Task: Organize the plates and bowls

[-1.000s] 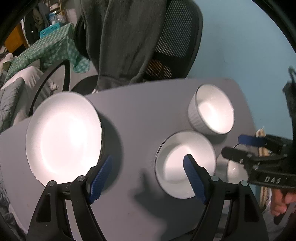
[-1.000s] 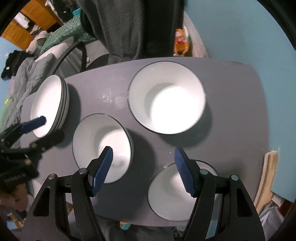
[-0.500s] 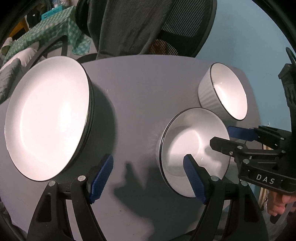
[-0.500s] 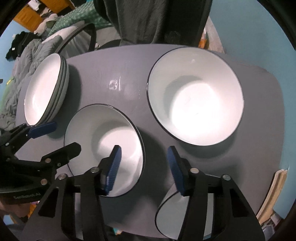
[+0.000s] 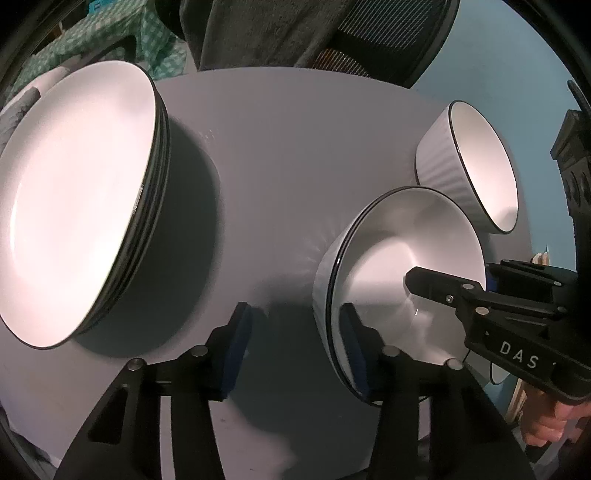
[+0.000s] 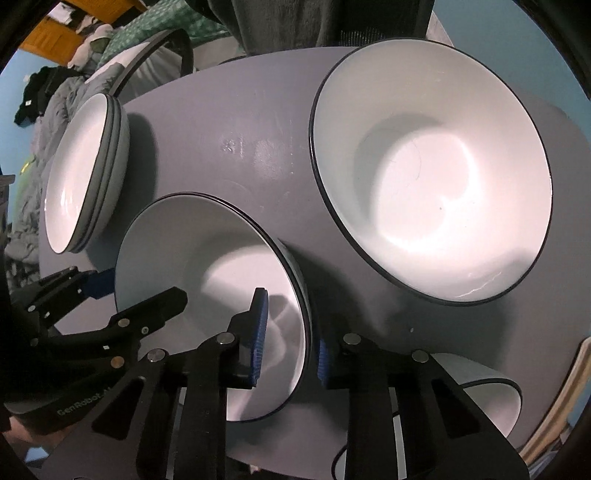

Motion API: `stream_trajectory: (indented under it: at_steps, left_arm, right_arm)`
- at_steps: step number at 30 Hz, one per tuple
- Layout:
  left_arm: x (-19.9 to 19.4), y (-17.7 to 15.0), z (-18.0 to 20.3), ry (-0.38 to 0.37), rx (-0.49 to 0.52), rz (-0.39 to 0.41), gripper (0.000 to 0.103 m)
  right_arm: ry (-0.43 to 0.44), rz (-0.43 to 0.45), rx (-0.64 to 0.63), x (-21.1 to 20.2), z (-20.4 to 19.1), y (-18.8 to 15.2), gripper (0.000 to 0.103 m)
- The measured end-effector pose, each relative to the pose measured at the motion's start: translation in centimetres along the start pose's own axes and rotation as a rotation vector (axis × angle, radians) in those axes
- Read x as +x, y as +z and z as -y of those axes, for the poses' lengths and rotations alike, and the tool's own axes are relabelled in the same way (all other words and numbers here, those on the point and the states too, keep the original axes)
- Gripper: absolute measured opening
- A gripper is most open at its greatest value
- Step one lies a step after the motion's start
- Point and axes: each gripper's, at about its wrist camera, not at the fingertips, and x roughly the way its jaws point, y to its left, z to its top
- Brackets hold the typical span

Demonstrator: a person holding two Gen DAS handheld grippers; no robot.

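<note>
A white bowl with a black rim [image 5: 402,258] sits mid-table; it seems to be two nested bowls. My left gripper [image 5: 295,343] straddles its left rim, one finger inside, one outside, with a clear gap. My right gripper [image 6: 290,332] straddles the opposite rim of the same bowl [image 6: 207,266], jaws narrowed around the wall but contact is unclear. A stack of white plates [image 5: 77,199] sits at the left, also in the right wrist view [image 6: 85,173]. A larger white bowl [image 6: 432,173] stands at the back right, ribbed outside [image 5: 476,162].
The grey table [image 5: 288,155] carries everything. Another white bowl [image 6: 484,402] sits at the near right edge. An office chair with a dark garment [image 5: 295,29] stands behind the table. A blue wall [image 5: 517,55] is to the right.
Both grippers moved down and in onto the middle bowl's rim from opposite sides. Both narrowed, the right more than the left.
</note>
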Motion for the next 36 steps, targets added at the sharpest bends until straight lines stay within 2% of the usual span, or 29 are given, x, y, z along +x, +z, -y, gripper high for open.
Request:
stream_trajectory:
  at_steps: [5,10,17,18,25,36]
  left_arm:
    - [0.3,-0.1,-0.2,-0.015,-0.02,-0.015,0.038]
    - [1.0,0.3,-0.3,-0.053,-0.037,-0.051,0.025]
    - [1.2,1.0,-0.1,-0.072,-0.036,-0.049,0.013]
    - [1.4,1.9,0.3,-0.067,-0.029,-0.051,0.013]
    - [1.4,2.1,1.0,-0.018,0.012,-0.052,0.011]
    - [1.2,1.3,1.2,-0.004,-0.031,-0.033,0.01]
  right_arm:
    - [0.006,-0.002,0.014,0.1,0.6,0.0,0.015]
    - [0.017,-0.004,0.019,0.1,0.8,-0.6,0.014]
    - [0.029,-0.004,0.037,0.2,0.8,-0.9,0.014]
    - [0.028,-0.002,0.037,0.1,0.9,-1.0,0.014]
    - [-0.015,0.007,0.03,-0.2,0.4,-1.2,0.008]
    - [-0.027,0.006,0.016,-0.5,-1.2,0.2,0.008]
